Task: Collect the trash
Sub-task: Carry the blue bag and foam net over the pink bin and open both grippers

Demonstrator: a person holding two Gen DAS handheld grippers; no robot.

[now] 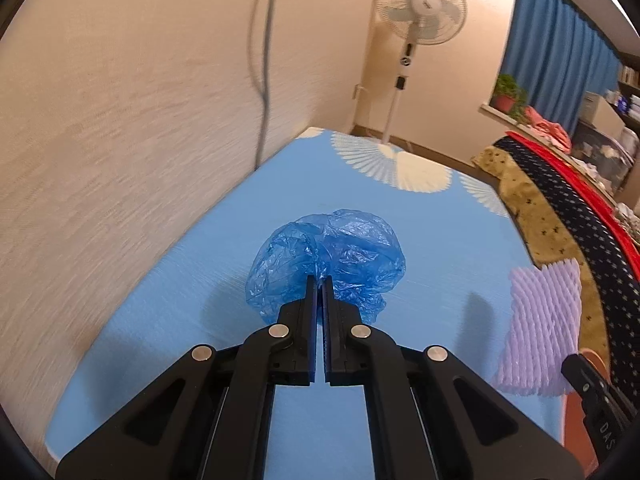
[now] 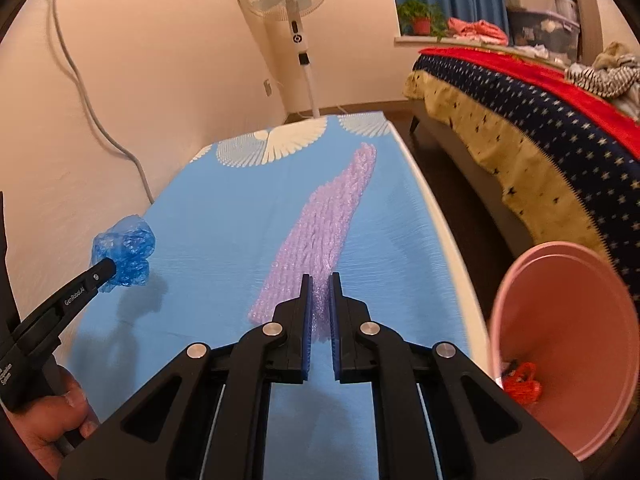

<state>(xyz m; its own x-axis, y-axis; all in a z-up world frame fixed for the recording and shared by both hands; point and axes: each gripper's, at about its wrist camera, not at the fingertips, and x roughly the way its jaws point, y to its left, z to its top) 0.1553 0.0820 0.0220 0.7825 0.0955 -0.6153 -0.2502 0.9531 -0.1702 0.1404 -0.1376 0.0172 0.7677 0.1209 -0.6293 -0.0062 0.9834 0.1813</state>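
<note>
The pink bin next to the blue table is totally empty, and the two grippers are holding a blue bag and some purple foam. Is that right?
Not quite. The pink bin is not empty: the right wrist view shows something orange lying inside it. The rest stands: the left hand-held gripper holds the blue bag, and the right hand-held gripper holds the purple foam over the blue table.

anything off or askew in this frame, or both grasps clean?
Nothing stands out. Left gripper is shut on the crumpled blue plastic bag; right gripper is shut on one end of the purple foam net. The pink bin sits beside the table and already holds orange scrap.
</note>
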